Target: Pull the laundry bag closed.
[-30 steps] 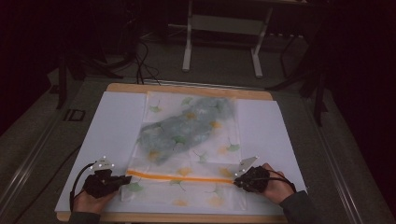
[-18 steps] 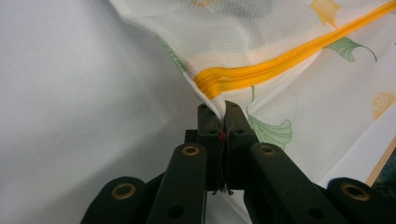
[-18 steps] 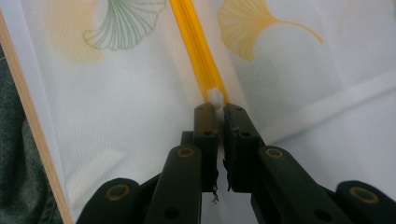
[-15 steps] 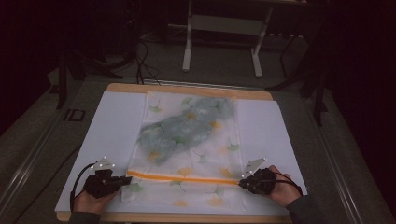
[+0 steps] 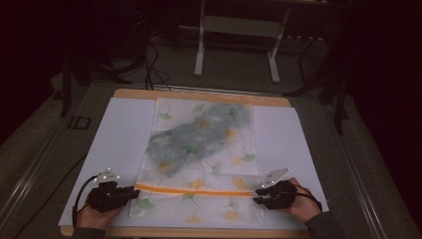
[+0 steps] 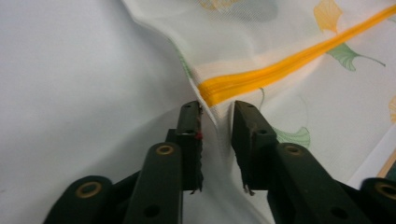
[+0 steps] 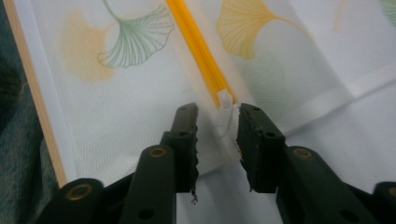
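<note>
One white table cover, one leaf-printed mesh bag being displayed centrally upon it, one orange zipper being flanked by two grippers, left gripper being held open astride the bag's raised corner, right gripper being held open around the white zipper pull.

table with a wooden edge showing along the top and bottom of the frame, centre of the high view. white sheet covers almost the whole top. mesh laundry bag with a leaf print lies flat on the sheet, centre frame, reaching from the upper edge to near the bottom edge. orange zipper runs left-right across its lower part. bluish cloth sits inside the bag's upper half
</note>
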### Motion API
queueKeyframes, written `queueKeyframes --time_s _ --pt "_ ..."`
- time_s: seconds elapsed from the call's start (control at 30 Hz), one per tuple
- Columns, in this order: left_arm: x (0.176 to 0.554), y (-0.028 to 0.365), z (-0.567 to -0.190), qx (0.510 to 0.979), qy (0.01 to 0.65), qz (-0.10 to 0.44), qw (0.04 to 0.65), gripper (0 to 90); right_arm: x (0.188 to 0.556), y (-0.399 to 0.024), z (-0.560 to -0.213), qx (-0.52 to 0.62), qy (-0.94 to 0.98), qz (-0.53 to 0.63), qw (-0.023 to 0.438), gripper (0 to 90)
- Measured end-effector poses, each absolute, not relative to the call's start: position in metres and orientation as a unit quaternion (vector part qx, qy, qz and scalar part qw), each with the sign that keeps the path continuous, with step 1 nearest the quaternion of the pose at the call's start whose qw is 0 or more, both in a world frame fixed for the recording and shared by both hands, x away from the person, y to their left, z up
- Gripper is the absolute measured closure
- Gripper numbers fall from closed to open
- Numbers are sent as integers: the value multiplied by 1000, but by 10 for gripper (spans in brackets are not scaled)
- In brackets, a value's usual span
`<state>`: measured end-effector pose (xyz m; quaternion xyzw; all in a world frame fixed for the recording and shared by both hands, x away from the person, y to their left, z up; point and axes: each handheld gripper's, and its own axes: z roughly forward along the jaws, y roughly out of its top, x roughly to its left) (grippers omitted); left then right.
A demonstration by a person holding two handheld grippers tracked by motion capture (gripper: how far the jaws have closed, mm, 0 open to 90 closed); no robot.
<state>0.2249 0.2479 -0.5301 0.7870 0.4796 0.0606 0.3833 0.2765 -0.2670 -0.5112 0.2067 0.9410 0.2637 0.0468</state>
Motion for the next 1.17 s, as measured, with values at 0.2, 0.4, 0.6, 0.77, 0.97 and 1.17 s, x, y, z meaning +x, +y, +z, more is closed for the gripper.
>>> queueKeyframes --time_s 0.2,0.4,0.6,0.77,0.97,1.17 --pt "222 254 -525 775 483 78 399 686 281 -276 -512 239 924 291 58 602" --pt "221 256 -525 766 492 89 403 655 285 -285 -513 276 903 321 69 567" --pt "221 258 -525 756 502 110 405 640 288 -292 -516 318 879 346 84 553" --pt "221 262 -526 739 525 142 398 621 288 -301 -524 361 853 364 103 542" --pt "227 264 -532 731 542 192 367 586 291 -310 -530 403 832 359 129 515" --pt "235 266 -540 717 569 223 335 482 295 -307 -535 424 820 347 167 431"
